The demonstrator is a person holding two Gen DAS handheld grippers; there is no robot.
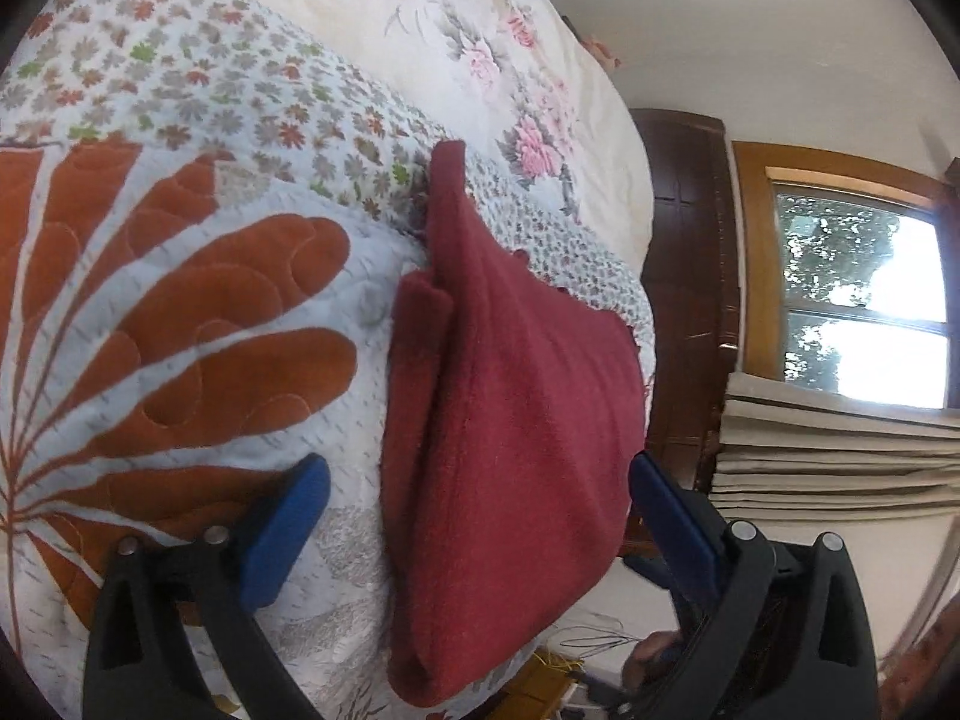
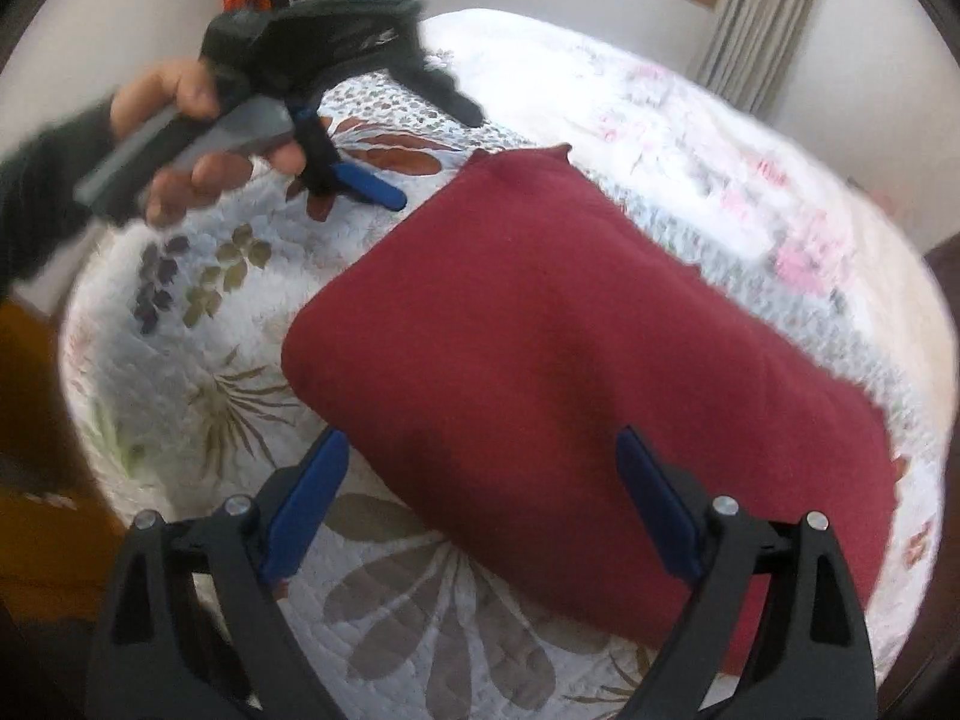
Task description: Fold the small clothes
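Observation:
A dark red garment (image 1: 516, 420) lies folded in layers on the quilted bedspread (image 1: 180, 300). My left gripper (image 1: 480, 516) stands open above it, blue fingers wide apart and nothing between them. In the right wrist view the same red garment (image 2: 576, 372) forms a flat, roughly rectangular bundle on the floral bedspread (image 2: 192, 372). My right gripper (image 2: 486, 492) is open just above the garment's near edge and holds nothing. The left gripper (image 2: 384, 192) shows at upper left, held by a hand (image 2: 180, 138), off the cloth.
A cream floral quilt (image 1: 456, 42) covers the far part of the bed. A dark wooden headboard (image 1: 684, 300), a window (image 1: 858, 294) and pleated curtains (image 1: 828, 456) stand to the right. Wires and small items (image 1: 588, 654) lie beyond the bed's edge.

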